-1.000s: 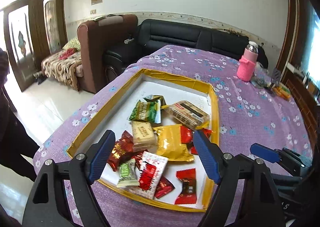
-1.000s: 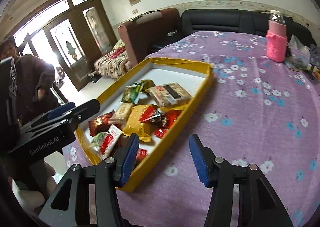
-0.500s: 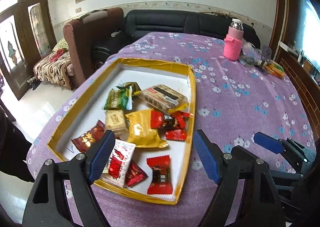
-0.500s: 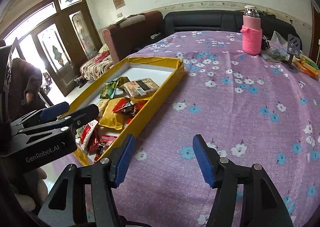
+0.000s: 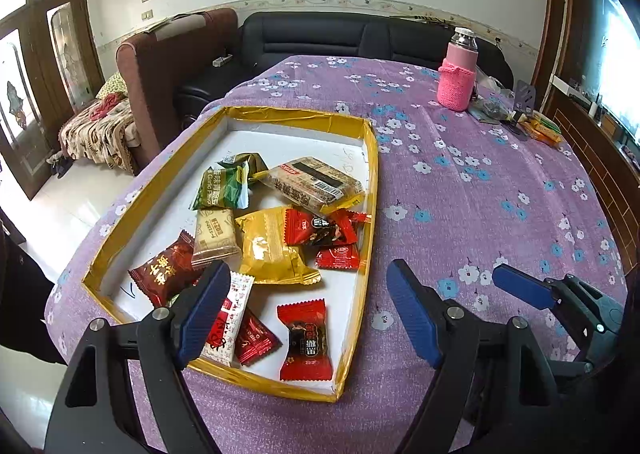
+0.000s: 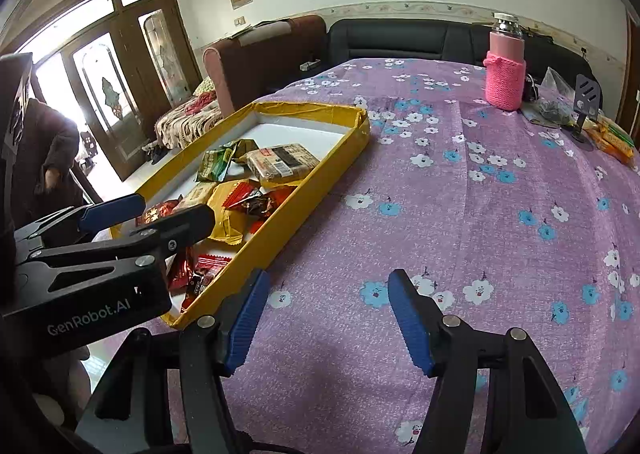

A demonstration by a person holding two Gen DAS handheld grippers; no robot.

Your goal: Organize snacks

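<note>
A shallow yellow-rimmed tray (image 5: 370,158) (image 6: 320,182) lies on a purple flowered tablecloth and holds several wrapped snacks: a yellow packet (image 5: 272,246), green packets (image 5: 224,184), a clear cracker pack (image 5: 316,182) and red candies (image 5: 306,338). My left gripper (image 5: 308,314) is open and empty above the tray's near right corner. My right gripper (image 6: 322,318) is open and empty over bare cloth to the right of the tray. It also shows in the left wrist view (image 5: 520,288).
A pink-sleeved bottle (image 5: 458,72) (image 6: 505,68) stands at the far right of the table. Small packets and a phone stand (image 6: 588,102) lie by the far right edge. A brown armchair and a black sofa stand behind the table. A person (image 6: 48,158) stands at the left.
Both grippers have drifted to the right, so the tray now sits further left in both views. Both stay open and empty.
</note>
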